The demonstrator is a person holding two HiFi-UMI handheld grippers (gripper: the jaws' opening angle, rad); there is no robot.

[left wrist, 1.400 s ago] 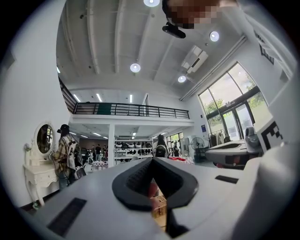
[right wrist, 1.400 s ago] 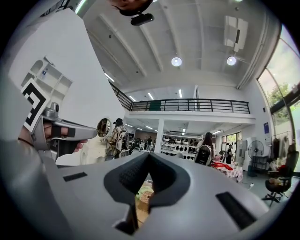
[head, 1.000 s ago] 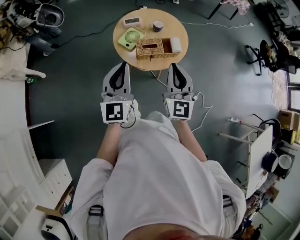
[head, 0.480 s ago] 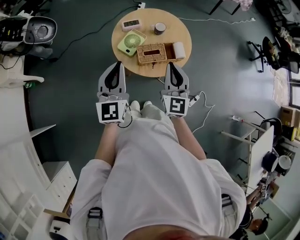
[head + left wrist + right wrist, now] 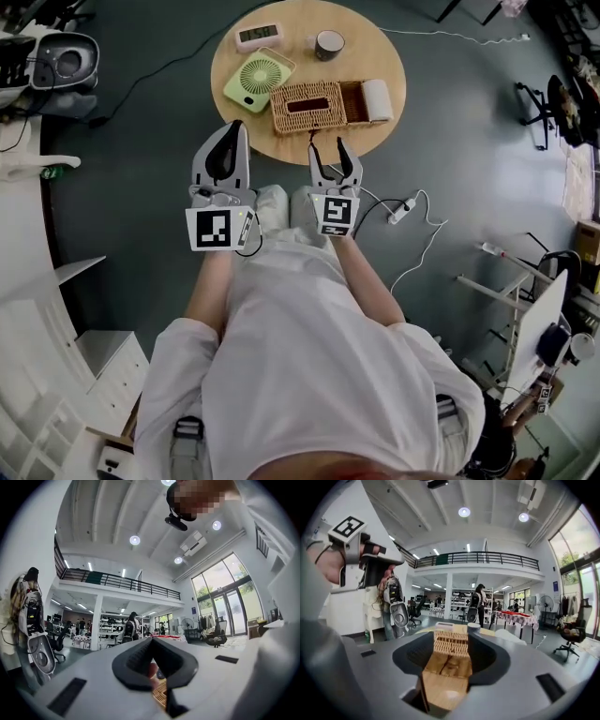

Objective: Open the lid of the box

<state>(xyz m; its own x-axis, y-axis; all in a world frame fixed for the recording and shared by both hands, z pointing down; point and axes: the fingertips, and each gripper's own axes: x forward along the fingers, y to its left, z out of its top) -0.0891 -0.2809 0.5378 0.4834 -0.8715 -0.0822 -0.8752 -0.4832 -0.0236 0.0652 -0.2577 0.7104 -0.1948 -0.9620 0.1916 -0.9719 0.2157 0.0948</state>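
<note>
1. The table [image 5: 380, 42] is round and wooden. In the head view it lies directly ahead of me.
2. The wicker box [image 5: 305, 108] stands on the near half of the table, about centre. Its lid [image 5: 302, 95], which has a dark slot, lies flat on top, so the box is closed. An open compartment at the box's right end holds a white roll [image 5: 378, 98].
3. A green fan [image 5: 258, 77] lies just beside the box on its left. A clock [image 5: 256, 36] and a cup [image 5: 329, 43] sit on the far side of the table, apart from the box.
4. My left gripper [image 5: 234, 129] has its fingers together with nothing between them. Its tip is at the table's near rim, left of the box and clear of it.
5. My right gripper [image 5: 328, 150] has its fingers [image 5: 349, 164] opening, and they stand wide. Nothing is pressed between the pads. In the right gripper view the box shows through the gap, ahead of the pads and not touching them. The tips are at the near rim, in line with the box.
6. A white power strip [image 5: 403, 208] with its cable lies on the floor, to the right of my right gripper.
</note>
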